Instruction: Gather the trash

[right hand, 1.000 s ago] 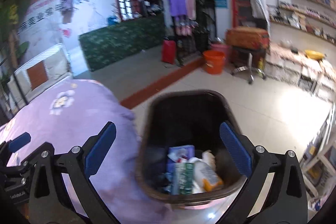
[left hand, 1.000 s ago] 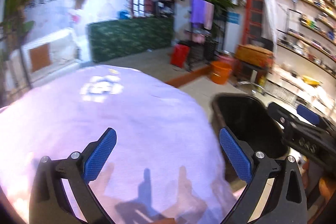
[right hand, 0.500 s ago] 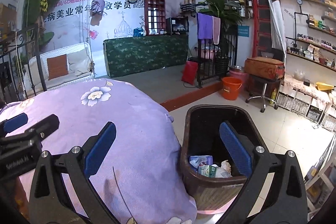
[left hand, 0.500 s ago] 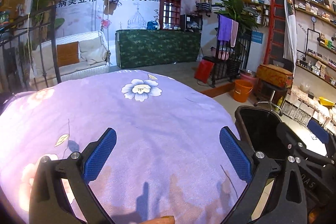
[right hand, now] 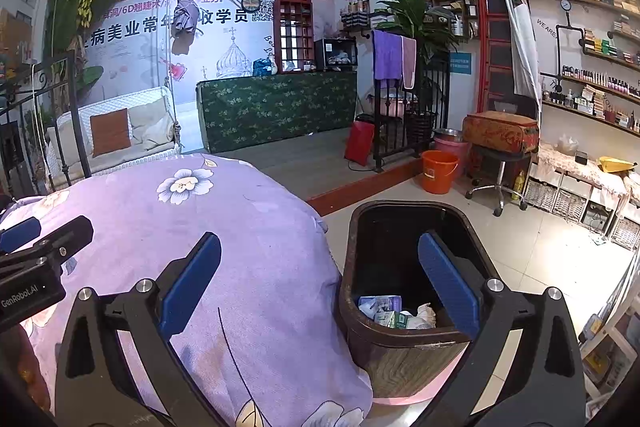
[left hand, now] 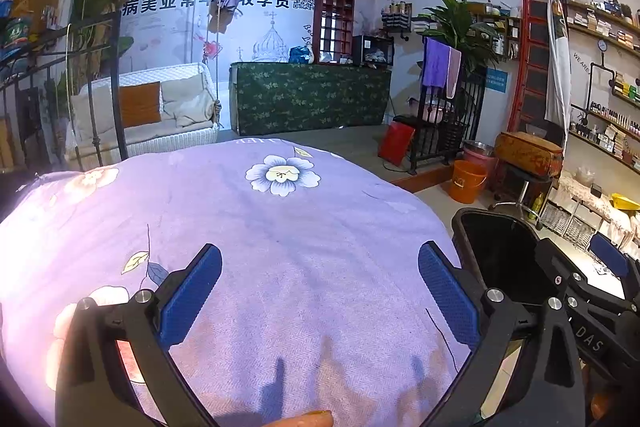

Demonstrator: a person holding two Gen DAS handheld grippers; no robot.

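Note:
A dark brown bin [right hand: 400, 347] stands on the floor just right of the purple flowered cloth [right hand: 224, 227]. Inside it lie cartons, a crumpled white paper and other trash [right hand: 394, 313]. My right gripper [right hand: 320, 281] is open and empty, raised over the cloth's edge and the bin's near rim. My left gripper [left hand: 320, 287] is open and empty above the purple cloth [left hand: 280, 247], where no trash shows. In the left wrist view the bin [left hand: 500, 251] sits at the right, partly hidden by the right gripper's body [left hand: 592, 307]. The left gripper's body [right hand: 36, 267] shows at the right view's left edge.
An orange bucket [right hand: 439, 171] and a stool on wheels [right hand: 498, 187] stand on the tiled floor beyond the bin. Shelves line the right wall [right hand: 592, 67]. A green-covered counter [right hand: 280, 107] and a white swing seat [right hand: 116, 131] stand at the back. A fingertip [left hand: 304, 419] shows at the bottom edge.
Both grippers have risen and tilted back, away from the bin; the bin now looks farther and smaller. Both stayed open and empty.

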